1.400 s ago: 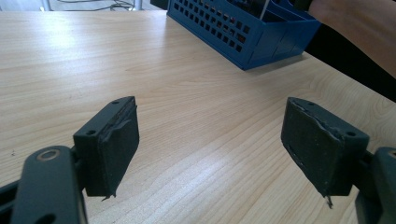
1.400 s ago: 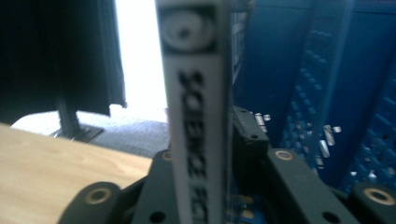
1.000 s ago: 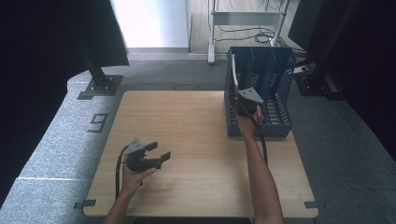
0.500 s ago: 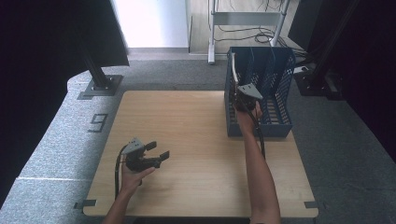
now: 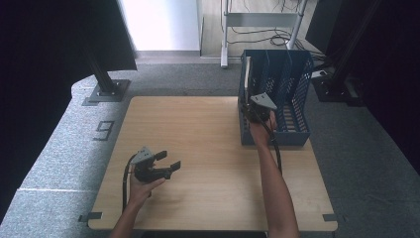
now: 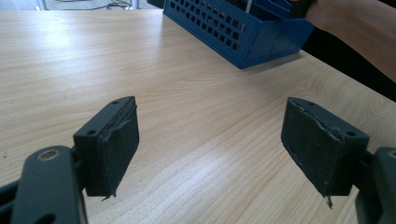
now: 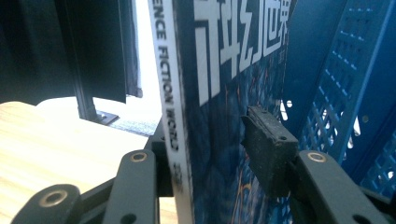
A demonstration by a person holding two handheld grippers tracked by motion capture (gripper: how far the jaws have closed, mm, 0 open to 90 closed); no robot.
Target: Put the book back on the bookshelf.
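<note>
Right gripper [image 7: 205,154] astride upright book [image 7: 224,93], seemingly not clamped, blue rack [image 5: 292,94]

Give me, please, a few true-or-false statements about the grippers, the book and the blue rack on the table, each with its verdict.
1. The left gripper has its jaws wide apart with nothing between them. True.
2. The right gripper has the book between its jaws. True.
3. The book lies flat on the table. False: it stands upright at the blue rack.
4. The blue rack stands at the table's left edge. False: it stands at the far right.
5. The left gripper touches the rack. False: it is well apart from it.
</note>
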